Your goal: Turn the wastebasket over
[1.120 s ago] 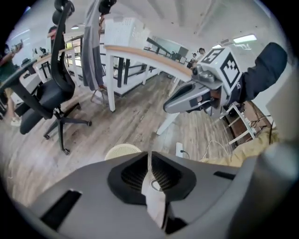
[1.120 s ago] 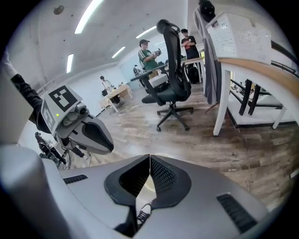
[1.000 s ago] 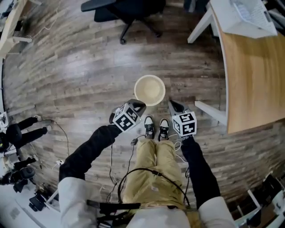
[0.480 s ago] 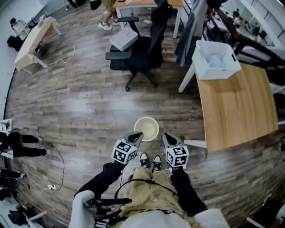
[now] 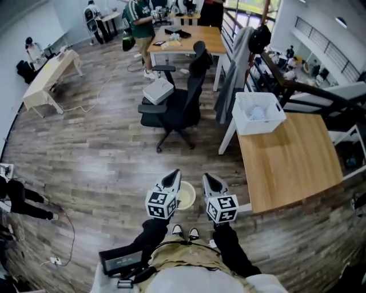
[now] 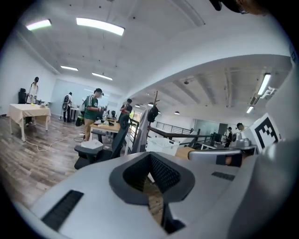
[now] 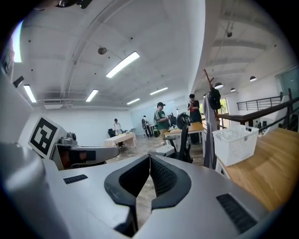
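The wastebasket (image 5: 187, 196) is a cream round bin standing on the wood floor with its opening up, just ahead of the person's shoes. My left gripper (image 5: 172, 175) hangs high above its left rim and hides part of it. My right gripper (image 5: 207, 178) is level with it, to the bin's right. Both point nearly level into the room. In the left gripper view the left gripper (image 6: 150, 154) has its jaws together with nothing between them. The right gripper (image 7: 149, 157) shows the same in its own view. Neither gripper view shows the bin.
A black office chair (image 5: 173, 112) carrying a white box (image 5: 158, 90) stands ahead. A wooden table (image 5: 286, 163) with a white mesh basket (image 5: 258, 113) is at the right. Several people stand at desks at the back (image 5: 137, 17). Cables lie at the left (image 5: 63, 229).
Both grippers have risen from floor level beside the wastebasket to well above it. The head camera has risen too, so the bin looks smaller and more of the room shows.
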`<act>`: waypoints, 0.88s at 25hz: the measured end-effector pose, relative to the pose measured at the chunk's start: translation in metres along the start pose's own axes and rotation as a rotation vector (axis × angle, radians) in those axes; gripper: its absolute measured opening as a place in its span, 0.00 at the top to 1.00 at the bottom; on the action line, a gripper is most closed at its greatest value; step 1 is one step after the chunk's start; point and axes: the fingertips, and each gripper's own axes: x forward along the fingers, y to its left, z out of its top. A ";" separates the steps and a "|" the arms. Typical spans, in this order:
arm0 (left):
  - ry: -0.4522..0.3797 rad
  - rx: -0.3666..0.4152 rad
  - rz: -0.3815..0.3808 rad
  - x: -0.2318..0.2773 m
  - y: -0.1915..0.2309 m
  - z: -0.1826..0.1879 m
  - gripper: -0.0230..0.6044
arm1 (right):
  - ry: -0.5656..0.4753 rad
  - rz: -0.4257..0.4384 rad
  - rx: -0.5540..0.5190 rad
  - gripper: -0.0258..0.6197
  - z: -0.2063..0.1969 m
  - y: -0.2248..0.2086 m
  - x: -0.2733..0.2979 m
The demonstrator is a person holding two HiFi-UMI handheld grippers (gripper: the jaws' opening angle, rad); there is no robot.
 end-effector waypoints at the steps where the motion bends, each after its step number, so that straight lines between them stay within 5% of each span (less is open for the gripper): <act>1: -0.028 0.001 0.011 -0.003 -0.002 0.013 0.96 | -0.028 0.001 -0.016 0.93 0.015 0.003 -0.004; 10: -0.130 0.038 0.011 -0.004 -0.025 0.081 0.96 | -0.218 0.026 -0.149 0.93 0.110 0.028 -0.022; 22: -0.233 0.131 -0.006 -0.016 -0.039 0.121 0.96 | -0.299 0.023 -0.182 0.93 0.148 0.033 -0.016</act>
